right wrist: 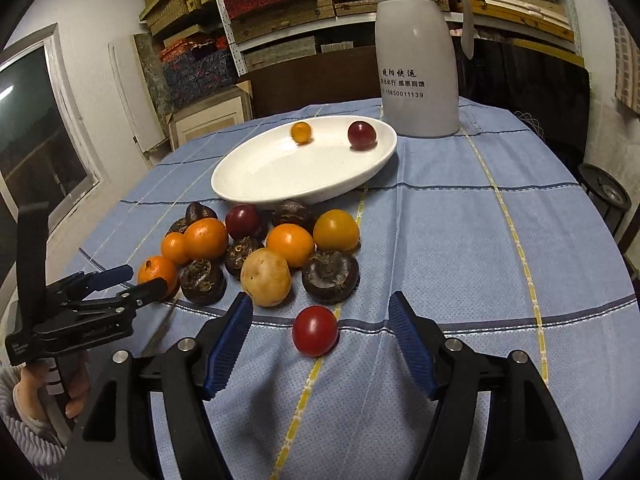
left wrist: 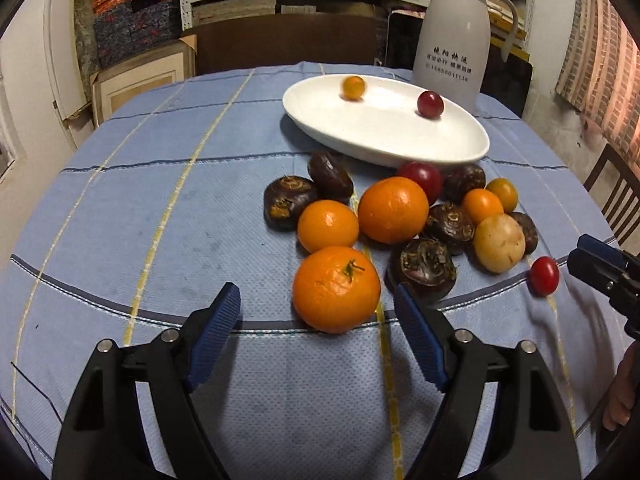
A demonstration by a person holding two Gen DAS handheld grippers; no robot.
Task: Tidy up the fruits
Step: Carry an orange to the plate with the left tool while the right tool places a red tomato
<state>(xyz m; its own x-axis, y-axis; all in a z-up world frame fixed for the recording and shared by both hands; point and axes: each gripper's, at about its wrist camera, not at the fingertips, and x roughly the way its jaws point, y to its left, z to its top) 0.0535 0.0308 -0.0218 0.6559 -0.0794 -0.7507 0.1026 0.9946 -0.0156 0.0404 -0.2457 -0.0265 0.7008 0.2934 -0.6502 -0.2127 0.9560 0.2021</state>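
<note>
Fruits lay near the plate (right wrist: 240, 192); my right gripper (right wrist: 320, 320) gaped around a red tomato (right wrist: 315, 331), my left gripper (left wrist: 318, 312) gaped at a mandarin (left wrist: 336, 289). Either round fruit risked rolling off if nudged.

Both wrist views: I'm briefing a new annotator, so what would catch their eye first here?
The heap of fruit mid-table: bright oranges, led by the nearest orange, mixed with dark water chestnuts. Behind it, the white oval plate holds just two small tomatoes, with a pale thermos jug beyond. A lone red cherry tomato lies right before the open right hand-held gripper.
</note>
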